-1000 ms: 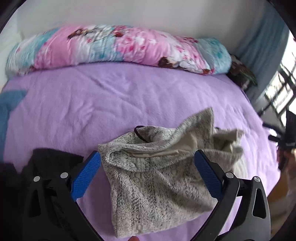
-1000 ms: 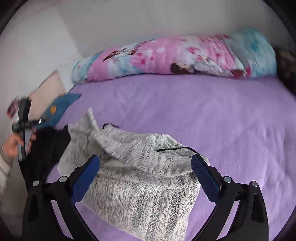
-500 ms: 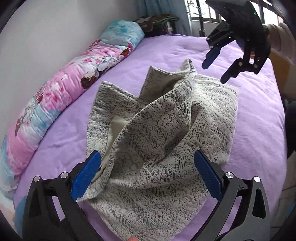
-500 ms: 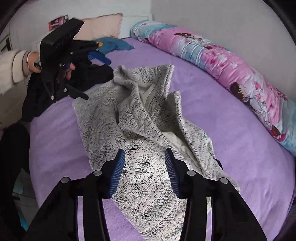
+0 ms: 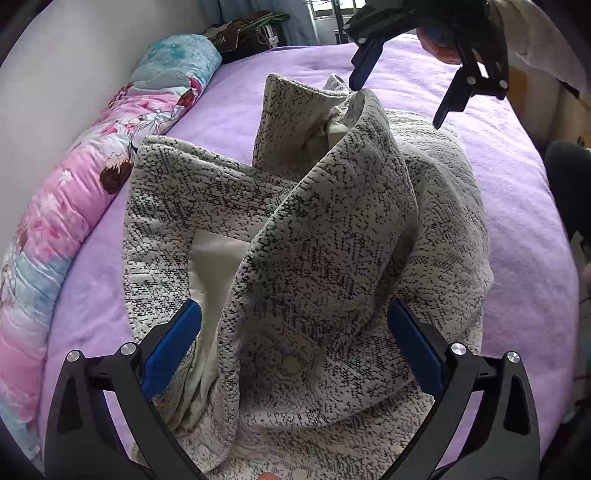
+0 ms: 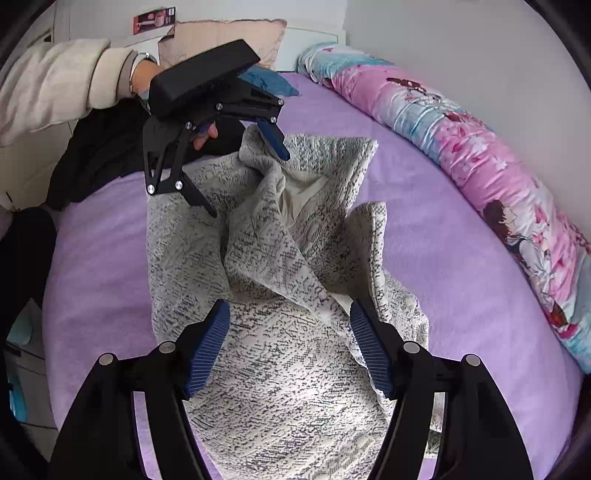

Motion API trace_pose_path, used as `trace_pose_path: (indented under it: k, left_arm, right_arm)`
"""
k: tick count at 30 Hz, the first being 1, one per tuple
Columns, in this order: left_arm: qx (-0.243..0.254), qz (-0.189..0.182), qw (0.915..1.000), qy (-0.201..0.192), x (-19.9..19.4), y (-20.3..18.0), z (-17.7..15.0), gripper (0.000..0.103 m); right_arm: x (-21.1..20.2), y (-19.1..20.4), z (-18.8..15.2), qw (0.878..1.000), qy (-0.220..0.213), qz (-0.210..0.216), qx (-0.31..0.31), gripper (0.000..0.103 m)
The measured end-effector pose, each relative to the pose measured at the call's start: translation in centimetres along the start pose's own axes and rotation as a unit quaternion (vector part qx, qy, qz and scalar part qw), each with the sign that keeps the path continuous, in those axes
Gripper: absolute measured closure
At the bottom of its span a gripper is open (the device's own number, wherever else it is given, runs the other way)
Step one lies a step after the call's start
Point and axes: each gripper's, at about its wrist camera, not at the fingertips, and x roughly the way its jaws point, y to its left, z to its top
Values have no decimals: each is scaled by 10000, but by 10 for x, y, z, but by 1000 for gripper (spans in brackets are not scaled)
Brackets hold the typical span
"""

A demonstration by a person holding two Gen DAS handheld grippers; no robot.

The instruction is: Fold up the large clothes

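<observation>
A large grey-and-white speckled knit garment (image 5: 325, 251) lies crumpled on the purple bed (image 5: 509, 177); its pale lining shows in the folds. It also shows in the right wrist view (image 6: 280, 295). My left gripper (image 5: 295, 347) is open just above one end of it. My right gripper (image 6: 290, 347) is open over the opposite end. Each gripper shows in the other's view: the right one (image 5: 400, 96) over the far end, the left one (image 6: 247, 177) open over the far end.
A long pink and blue floral bolster (image 5: 92, 184) runs along the wall (image 6: 480, 48). Dark clothes (image 6: 103, 147) and a blue item (image 6: 269, 83) lie at the head of the bed, near a beige pillow (image 6: 221, 40). A window and rack (image 5: 332, 22) stand beyond the foot.
Both grippers swung from facing the wall to facing each other along the garment and came down close over its ends. The right gripper narrowed, then opened partly again.
</observation>
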Motion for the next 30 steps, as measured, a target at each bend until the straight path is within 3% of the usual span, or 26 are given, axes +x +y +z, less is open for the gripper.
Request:
trace_pose_path:
  k: [3, 7, 9, 10, 11, 12, 13, 15, 20, 30]
  left_arm:
    - [170, -117, 9998, 74, 9, 3, -6, 6]
    - [71, -409, 9991, 1, 17, 15, -7, 6]
    - [62, -494, 9988, -28, 20, 21, -7, 7]
    - [60, -493, 9988, -15, 21, 24, -6, 9]
    - [15, -469, 9989, -1, 22, 28, -6, 17]
    - [-83, -577, 9983, 39, 23, 33, -6, 30]
    - [-70, -647, 9979, 43, 22, 34, -7, 35]
    - [-65, -784, 9968, 107, 23, 36, -7, 70]
    - [-124, -771, 9969, 93, 17, 36, -7, 84]
    - [-30, -270, 9995, -181, -18, 40, 3, 85]
  right_arm:
    - [16, -11, 0, 9997, 259, 32, 26, 56]
    - [35, -23, -4, 9987, 450, 194, 102, 66]
    - [41, -28, -6, 9982, 539, 221, 131, 77]
    - [43, -28, -8, 9981, 578, 173, 95, 89]
    - [45, -28, -10, 9981, 606, 126, 54, 97]
    - [44, -29, -11, 9982, 584, 144, 68, 97]
    - [42, -31, -11, 9984, 535, 156, 107, 97]
    - [40, -34, -12, 9986, 481, 154, 154, 98]
    - [35, -36, -12, 9989, 419, 45, 181, 98]
    - [4, -52, 6, 9961, 89, -803, 354, 99]
